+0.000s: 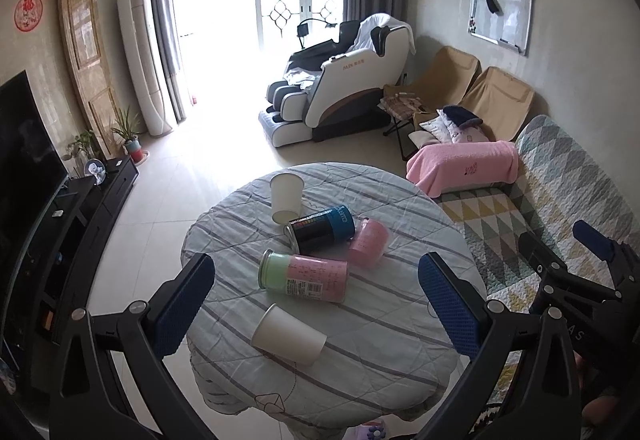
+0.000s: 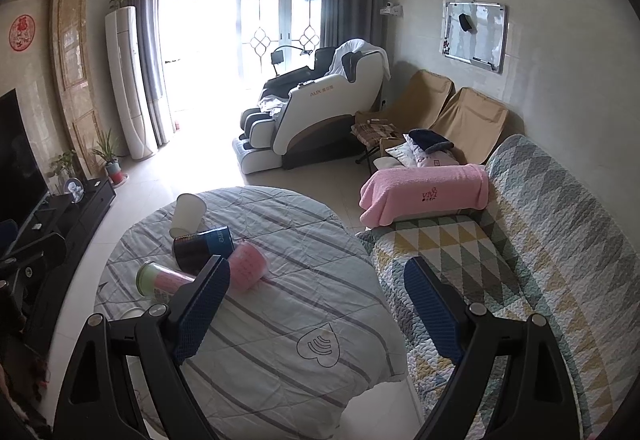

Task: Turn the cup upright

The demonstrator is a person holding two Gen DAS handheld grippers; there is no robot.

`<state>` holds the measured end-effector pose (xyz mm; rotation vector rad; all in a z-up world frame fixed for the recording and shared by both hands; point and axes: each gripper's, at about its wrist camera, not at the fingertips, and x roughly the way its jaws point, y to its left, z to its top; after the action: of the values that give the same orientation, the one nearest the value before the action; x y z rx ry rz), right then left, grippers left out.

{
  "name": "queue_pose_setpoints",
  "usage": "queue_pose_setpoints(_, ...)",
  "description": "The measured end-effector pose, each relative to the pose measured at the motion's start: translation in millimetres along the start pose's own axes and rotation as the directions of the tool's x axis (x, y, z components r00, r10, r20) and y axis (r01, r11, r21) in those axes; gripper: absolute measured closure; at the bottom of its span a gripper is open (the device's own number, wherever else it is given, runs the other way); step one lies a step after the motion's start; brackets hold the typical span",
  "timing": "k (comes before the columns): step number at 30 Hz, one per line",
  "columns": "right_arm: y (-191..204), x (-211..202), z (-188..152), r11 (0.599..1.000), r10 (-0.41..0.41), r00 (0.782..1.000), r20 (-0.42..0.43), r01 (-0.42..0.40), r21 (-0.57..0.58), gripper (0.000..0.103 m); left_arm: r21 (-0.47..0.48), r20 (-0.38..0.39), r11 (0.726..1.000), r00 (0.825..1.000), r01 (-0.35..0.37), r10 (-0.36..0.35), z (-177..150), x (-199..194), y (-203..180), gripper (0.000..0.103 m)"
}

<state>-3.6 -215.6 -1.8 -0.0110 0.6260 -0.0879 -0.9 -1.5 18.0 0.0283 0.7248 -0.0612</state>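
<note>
A round table with a striped cloth (image 1: 360, 320) holds several cups lying on their sides. A white paper cup (image 1: 288, 336) lies nearest, between my left gripper's fingers in the view. A second white paper cup (image 1: 285, 198) lies at the far edge. A pink and green can (image 1: 306, 276), a black and blue can (image 1: 322, 230) and a pink cup (image 1: 368, 242) lie in the middle. My left gripper (image 1: 316, 304) is open, above the table, touching nothing. My right gripper (image 2: 318, 308) is open over the table's right side (image 2: 280, 320), empty. The pink cup (image 2: 248, 266) shows beside its left finger.
A sofa with a patterned quilt (image 1: 520, 240) and a pink towel (image 1: 460, 164) stands right of the table. A massage chair (image 1: 340, 80) stands by the window. A dark TV stand (image 1: 80, 220) runs along the left wall. Tiled floor lies between them.
</note>
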Motion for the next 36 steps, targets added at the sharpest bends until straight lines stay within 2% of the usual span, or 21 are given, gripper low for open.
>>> queue_pose_setpoints(20, 1, 6, -2, 1.0, 0.002, 1.0, 0.005, -0.002, -0.001, 0.013, -0.001, -0.002, 1.0, 1.0, -0.001, 0.001, 0, 3, 0, 0.0)
queue_pose_setpoints(28, 3, 16, -5, 1.0, 0.001, 0.999, -0.041, -0.002, -0.009, 0.013, -0.012, -0.058, 1.0, 0.998, -0.004, 0.003, 0, 17, 3, 0.0)
queue_pose_setpoints(36, 3, 21, -14, 1.0, 0.017, 0.994, -0.107, -0.019, -0.02, 0.013, -0.025, -0.138, 1.0, 0.99, 0.0, -0.003, -17, 30, 0, 0.0)
